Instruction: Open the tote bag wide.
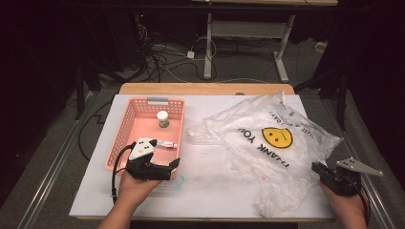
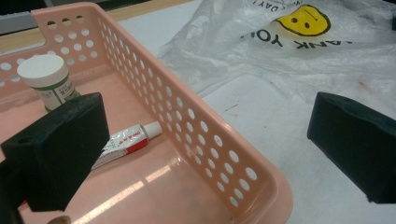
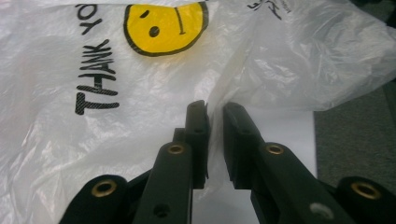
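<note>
A pink perforated basket [image 1: 157, 101] stands on the left of the white table. Inside it are a white-capped bottle [image 1: 163, 118] and a small white and red tube [image 1: 167, 143]. My left gripper [image 1: 170, 168] is open at the basket's near right corner. In the left gripper view it [image 2: 205, 140] straddles the basket wall [image 2: 187, 121], one jaw inside near the tube [image 2: 126, 142] and bottle [image 2: 46, 79], the other over the table. A clear plastic bag [image 1: 267, 143] with a yellow smiley lies on the right. At the bag's near right edge, my right gripper [image 3: 215, 112] has its jaws slightly apart, with a fold of the bag [image 3: 140, 93] between them.
The table's right edge and grey floor lie just beyond my right gripper [image 1: 319, 169]. Behind the table are dark floor, cables and a white desk frame [image 1: 248, 28]. Bare tabletop lies between the basket and the bag.
</note>
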Available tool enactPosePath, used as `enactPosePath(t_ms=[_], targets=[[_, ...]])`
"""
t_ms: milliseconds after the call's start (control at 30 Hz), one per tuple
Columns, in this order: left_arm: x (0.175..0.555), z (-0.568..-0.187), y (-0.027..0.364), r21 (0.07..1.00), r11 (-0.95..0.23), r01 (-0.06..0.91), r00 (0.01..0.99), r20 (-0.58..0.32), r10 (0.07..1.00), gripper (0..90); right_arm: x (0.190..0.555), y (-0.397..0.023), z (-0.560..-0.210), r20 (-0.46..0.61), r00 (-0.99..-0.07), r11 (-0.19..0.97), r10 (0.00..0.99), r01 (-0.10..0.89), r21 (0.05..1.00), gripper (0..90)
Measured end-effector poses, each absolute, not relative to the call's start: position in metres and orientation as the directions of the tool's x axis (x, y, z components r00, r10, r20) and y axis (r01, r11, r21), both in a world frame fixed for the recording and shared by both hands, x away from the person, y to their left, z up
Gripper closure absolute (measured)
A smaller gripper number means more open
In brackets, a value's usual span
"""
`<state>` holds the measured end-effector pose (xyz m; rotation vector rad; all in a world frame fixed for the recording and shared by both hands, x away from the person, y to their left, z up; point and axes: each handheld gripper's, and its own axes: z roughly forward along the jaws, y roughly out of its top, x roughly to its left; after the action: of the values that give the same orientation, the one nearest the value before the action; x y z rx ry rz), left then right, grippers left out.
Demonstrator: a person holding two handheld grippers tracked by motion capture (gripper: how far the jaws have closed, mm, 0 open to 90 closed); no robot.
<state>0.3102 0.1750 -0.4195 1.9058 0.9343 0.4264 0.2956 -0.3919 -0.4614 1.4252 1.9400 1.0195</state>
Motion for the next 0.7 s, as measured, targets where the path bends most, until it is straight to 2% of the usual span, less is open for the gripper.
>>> enactPosePath(t_ms=[233, 433, 500, 533, 600, 633, 700], targets=[[0.310, -0.419, 0.176, 0.866, -0.262, 0.425, 0.652, -0.092, 0.753, 0.0, 0.273, -0.380, -0.461, 0.048, -0.356, 0.171, 0.933, 0.558, 0.812, 81.8], [0.309, -0.420, 0.174, 0.872, -0.264, 0.412, 0.658, -0.084, 0.748, 0.0, 0.275, -0.376, -0.467, 0.054, -0.374, 0.185, 0.926, 0.573, 0.799, 79.7], [0.308, -0.420, 0.174, 0.872, -0.265, 0.411, 0.659, -0.084, 0.747, 0.0, 0.276, -0.378, -0.467, 0.075, -0.363, 0.162, 0.929, 0.580, 0.799, 76.6], [0.308, -0.420, 0.174, 0.873, -0.266, 0.408, 0.660, -0.081, 0.747, 0.0, 0.275, -0.381, -0.466, 0.077, -0.361, 0.156, 0.929, 0.571, 0.806, 70.9], [0.308, -0.420, 0.175, 0.877, -0.260, 0.405, 0.657, -0.081, 0.749, 0.0, 0.275, -0.383, -0.465, 0.081, -0.361, 0.150, 0.929, 0.567, 0.810, 69.5], [0.308, -0.420, 0.175, 0.878, -0.256, 0.405, 0.656, -0.084, 0.750, 0.0, 0.273, -0.386, -0.462, 0.085, -0.359, 0.137, 0.930, 0.551, 0.824, 64.8], [0.308, -0.420, 0.176, 0.878, -0.251, 0.407, 0.655, -0.090, 0.750, 0.0, 0.272, -0.388, -0.460, 0.086, -0.353, 0.129, 0.932, 0.542, 0.830, 62.7]])
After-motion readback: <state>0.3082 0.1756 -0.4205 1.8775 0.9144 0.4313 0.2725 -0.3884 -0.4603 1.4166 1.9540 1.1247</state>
